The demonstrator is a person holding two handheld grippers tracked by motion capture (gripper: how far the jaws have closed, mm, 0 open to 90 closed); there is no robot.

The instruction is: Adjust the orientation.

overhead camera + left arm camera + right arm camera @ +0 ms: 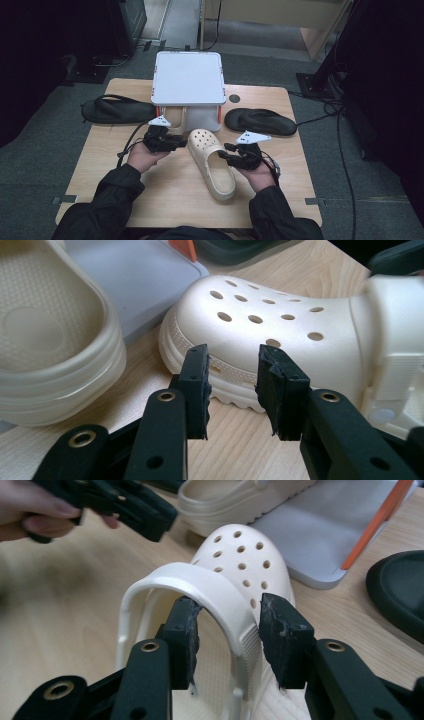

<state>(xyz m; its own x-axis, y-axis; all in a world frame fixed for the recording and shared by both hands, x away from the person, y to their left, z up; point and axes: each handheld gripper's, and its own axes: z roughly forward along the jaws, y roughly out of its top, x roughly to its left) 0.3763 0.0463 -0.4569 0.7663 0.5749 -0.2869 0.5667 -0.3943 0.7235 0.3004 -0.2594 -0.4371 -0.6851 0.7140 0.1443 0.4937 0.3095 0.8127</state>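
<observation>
— How does the clog [212, 162] look?
— Cream, perforated toe, strap upright, mid-table near the front edge.
— Grippers?
— Right gripper [227, 630] straddles the strap, jaws apart; left gripper [232, 385] empty, narrowly parted at the toe.

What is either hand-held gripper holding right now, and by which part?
Nothing is gripped. The right hand-held gripper straddles the cream clog's heel strap, pads apart from it. The left hand-held gripper stands open near the toe.
</observation>
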